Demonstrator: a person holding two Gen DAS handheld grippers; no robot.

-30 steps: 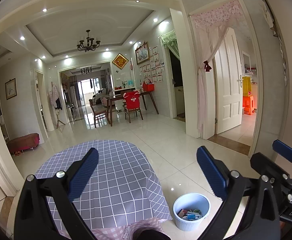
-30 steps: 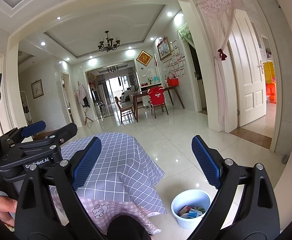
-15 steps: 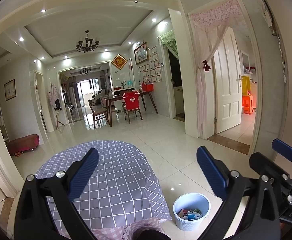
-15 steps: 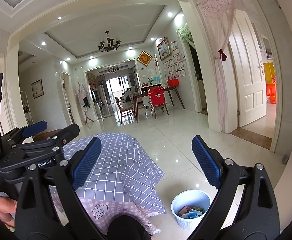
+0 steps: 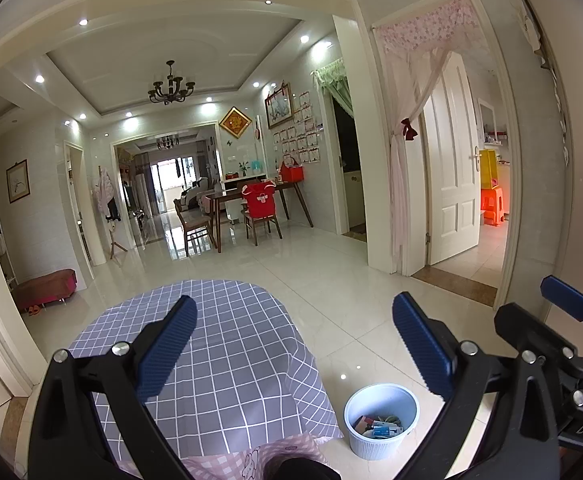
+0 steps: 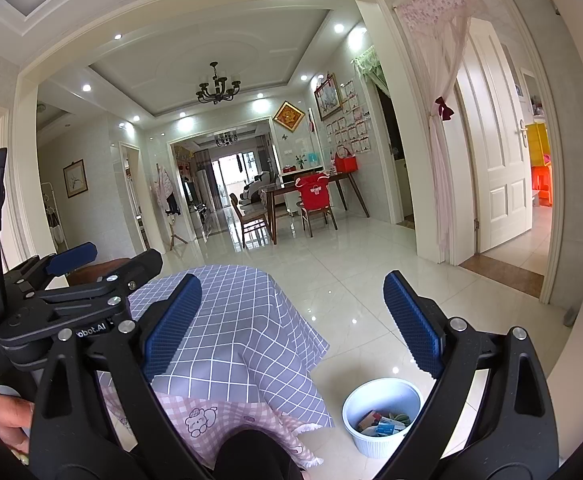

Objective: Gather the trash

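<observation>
A white ribbed bin [image 5: 380, 420] stands on the tiled floor to the right of a table covered in a grey checked cloth [image 5: 215, 352]. Several wrappers and small boxes lie inside the bin [image 6: 381, 414]. My left gripper [image 5: 295, 344] is open and held high above the table, with nothing between its blue pads. Beside it my right gripper [image 6: 291, 320] is also open and holds nothing. In the right wrist view the left gripper's body [image 6: 71, 300] shows at the left, with a hand [image 6: 3, 416] gripping its handle. The cloth [image 6: 235, 324] bears no trash that I can see.
A pink checked cloth [image 6: 211, 416] hangs below the grey one at the near edge. Glossy floor stretches to a dining table with chairs [image 5: 251, 208] at the back. A white door [image 5: 451, 176] stands ajar at the right, beside a curtain.
</observation>
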